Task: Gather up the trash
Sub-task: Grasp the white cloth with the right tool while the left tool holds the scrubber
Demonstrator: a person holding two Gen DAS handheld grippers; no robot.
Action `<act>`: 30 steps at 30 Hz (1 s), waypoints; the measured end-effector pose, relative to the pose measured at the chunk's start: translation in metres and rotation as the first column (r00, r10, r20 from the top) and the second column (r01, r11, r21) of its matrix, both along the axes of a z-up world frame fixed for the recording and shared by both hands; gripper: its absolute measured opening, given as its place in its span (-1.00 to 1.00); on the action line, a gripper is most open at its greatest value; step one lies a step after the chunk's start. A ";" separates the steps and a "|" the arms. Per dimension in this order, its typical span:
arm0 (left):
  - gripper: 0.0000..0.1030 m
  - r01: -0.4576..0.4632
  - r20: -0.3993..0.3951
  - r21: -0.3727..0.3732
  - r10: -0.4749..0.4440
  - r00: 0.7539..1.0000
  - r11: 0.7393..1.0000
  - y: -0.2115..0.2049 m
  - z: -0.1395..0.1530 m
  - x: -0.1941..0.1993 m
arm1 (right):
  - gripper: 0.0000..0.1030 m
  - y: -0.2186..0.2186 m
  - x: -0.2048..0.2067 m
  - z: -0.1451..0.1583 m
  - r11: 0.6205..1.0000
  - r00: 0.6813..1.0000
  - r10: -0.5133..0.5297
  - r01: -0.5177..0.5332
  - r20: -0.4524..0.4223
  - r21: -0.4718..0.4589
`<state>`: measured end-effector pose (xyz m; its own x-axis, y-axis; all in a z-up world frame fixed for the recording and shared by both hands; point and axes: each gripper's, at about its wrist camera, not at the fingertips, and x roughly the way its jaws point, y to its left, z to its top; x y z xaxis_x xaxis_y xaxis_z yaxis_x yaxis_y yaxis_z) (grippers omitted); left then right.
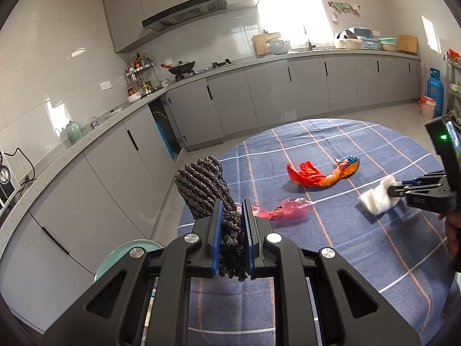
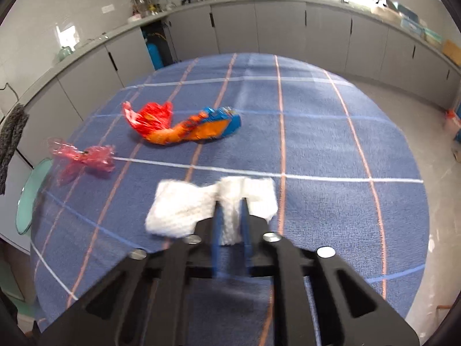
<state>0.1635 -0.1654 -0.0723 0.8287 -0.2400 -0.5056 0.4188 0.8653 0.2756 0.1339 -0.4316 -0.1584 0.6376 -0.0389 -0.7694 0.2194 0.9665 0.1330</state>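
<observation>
Left gripper (image 1: 232, 216) clamped on dark knitted cloth (image 1: 206, 190) — right gripper (image 2: 230, 219) closed on white crumpled tissue (image 2: 184, 207) near the blue checked tablecloth's (image 2: 317, 132) front edge.

Along the far wall, grey base cabinets (image 1: 305, 86) under a grey counter (image 1: 317, 53). Black wok (image 1: 181, 66) on the hob beneath a range hood (image 1: 184, 10). Spice rack (image 1: 139, 76) in the corner, mint kettle (image 1: 74, 132) further left. Blue gas cylinder (image 1: 434, 90) standing on the floor at right.
</observation>
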 end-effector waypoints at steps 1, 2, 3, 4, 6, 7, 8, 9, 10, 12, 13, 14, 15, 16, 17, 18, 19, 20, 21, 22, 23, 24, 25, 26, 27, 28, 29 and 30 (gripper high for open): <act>-0.72 -0.005 0.007 -0.002 0.005 1.000 1.000 0.004 0.002 -0.001 | -0.82 0.004 -0.003 0.004 1.000 1.000 0.006 -0.006 0.013 -0.011; -0.72 -0.009 0.014 -0.001 0.009 1.000 1.000 0.007 0.003 -0.002 | -0.82 0.008 -0.007 0.009 1.000 0.999 0.010 -0.009 0.031 -0.028; -0.72 -0.014 0.019 -0.001 0.014 1.000 1.000 0.010 0.005 -0.003 | -0.83 0.012 -0.011 0.015 0.999 0.999 0.012 -0.010 0.053 -0.047; -0.72 -0.021 0.021 -0.002 0.021 1.000 1.000 0.014 0.006 -0.003 | -0.83 0.016 -0.013 0.018 0.998 0.998 0.014 -0.010 0.066 -0.058; -0.72 -0.033 0.019 -0.007 0.033 0.999 0.999 0.022 0.007 -0.002 | -0.83 0.024 -0.019 0.027 0.998 0.994 0.018 -0.011 0.109 -0.064; -0.72 -0.042 0.022 -0.008 0.042 0.999 0.999 0.027 0.007 -0.003 | -0.83 0.028 -0.022 0.031 0.998 0.991 0.023 -0.014 0.129 -0.068; -0.72 -0.047 0.022 -0.009 0.047 0.999 0.999 0.031 0.008 -0.003 | -0.83 0.033 -0.021 0.035 0.997 0.989 0.025 -0.015 0.144 -0.071; -0.72 -0.054 0.022 -0.011 0.054 0.998 0.999 0.035 0.008 -0.003 | -0.83 0.037 -0.021 0.039 0.997 0.987 0.030 -0.018 0.158 -0.071; -0.72 -0.059 0.022 -0.011 0.059 0.998 0.998 0.039 0.008 -0.003 | -0.83 0.043 -0.022 0.044 0.997 0.983 0.038 -0.026 0.179 -0.068; -0.72 -0.079 0.023 -0.006 0.079 0.997 0.997 0.049 0.008 -0.001 | -0.83 0.051 -0.019 0.050 0.997 0.978 0.054 -0.041 0.203 -0.068; -0.72 -0.087 0.025 -0.005 0.087 0.996 0.996 0.053 0.008 -0.001 | -0.83 0.056 -0.018 0.052 0.996 0.975 0.064 -0.051 0.214 -0.067; -0.72 -0.097 0.026 -0.003 0.097 0.995 0.995 0.058 0.007 0.000 | -0.83 0.063 -0.017 0.056 0.996 0.971 0.078 -0.064 0.227 -0.066; -0.72 -0.109 0.028 -0.002 0.109 0.994 0.994 0.062 0.008 0.001 | -0.83 0.068 -0.013 0.057 0.995 0.969 0.086 -0.073 0.233 -0.065; -0.72 -0.117 0.028 -0.004 0.118 0.993 0.993 0.067 0.008 0.002 | -0.83 0.075 -0.010 0.059 0.994 0.966 0.100 -0.087 0.240 -0.062; -0.72 -0.126 0.030 -0.004 0.126 0.992 0.992 0.072 0.009 0.003 | -0.83 0.081 -0.007 0.060 0.993 0.964 0.109 -0.097 0.243 -0.061; -0.72 -0.134 0.035 -0.002 0.134 0.990 0.991 0.075 0.009 0.003 | -0.83 0.086 -0.004 0.061 0.992 0.961 0.121 -0.109 0.249 -0.058; -0.72 -0.144 0.041 0.000 0.144 0.989 0.990 0.079 0.010 0.003 | -0.83 0.092 -0.001 0.062 0.991 0.958 0.131 -0.119 0.256 -0.060; -0.72 -0.154 0.043 -0.002 0.154 0.987 0.988 0.084 0.010 0.004 | -0.83 0.099 0.003 0.064 0.989 0.954 0.143 -0.131 0.262 -0.061; -0.72 -0.165 0.045 -0.002 0.164 0.985 0.986 0.088 0.010 0.005 | -0.83 0.105 0.006 0.065 0.988 0.950 0.154 -0.144 0.270 -0.059; -0.72 -0.178 0.049 0.002 0.178 0.983 0.984 0.092 0.010 0.006 | -0.83 0.111 0.010 0.068 0.986 0.946 0.165 -0.154 0.281 -0.060; -0.72 -0.188 0.049 0.005 0.188 0.981 0.982 0.096 0.009 0.007 | -0.83 0.117 0.011 0.069 0.985 0.941 0.174 -0.162 0.291 -0.063; -0.72 -0.199 0.047 0.009 0.198 0.979 0.980 0.100 0.008 0.009 | -0.83 0.123 0.014 0.072 0.982 0.934 0.187 -0.175 0.303 -0.066; -0.72 -0.213 0.047 0.016 0.213 0.976 0.977 0.105 0.007 0.011 | -0.83 0.128 0.016 0.074 0.981 0.931 0.196 -0.183 0.308 -0.071; -0.72 -0.222 0.048 0.023 0.221 0.974 0.975 0.108 0.007 0.012 | -0.83 0.134 0.019 0.076 0.978 0.926 0.207 -0.192 0.315 -0.077; -0.72 -0.231 0.049 0.027 0.229 0.972 0.973 0.112 0.006 0.014 | -0.83 0.139 0.022 0.078 0.976 0.922 0.216 -0.202 0.322 -0.078; -0.72 -0.241 0.050 0.032 0.239 0.970 0.970 0.117 0.005 0.014 | -0.83 0.144 0.025 0.080 0.974 0.918 0.226 -0.211 0.327 -0.080; -0.72 -0.248 0.052 0.036 0.246 0.968 0.968 0.120 0.004 0.015 | -0.83 0.147 0.029 0.081 0.973 0.915 0.232 -0.217 0.330 -0.081; -0.72 -0.255 0.054 0.039 0.252 0.966 0.966 0.123 0.004 0.016 | -0.83 0.153 0.032 0.083 0.971 0.912 0.239 -0.225 0.333 -0.083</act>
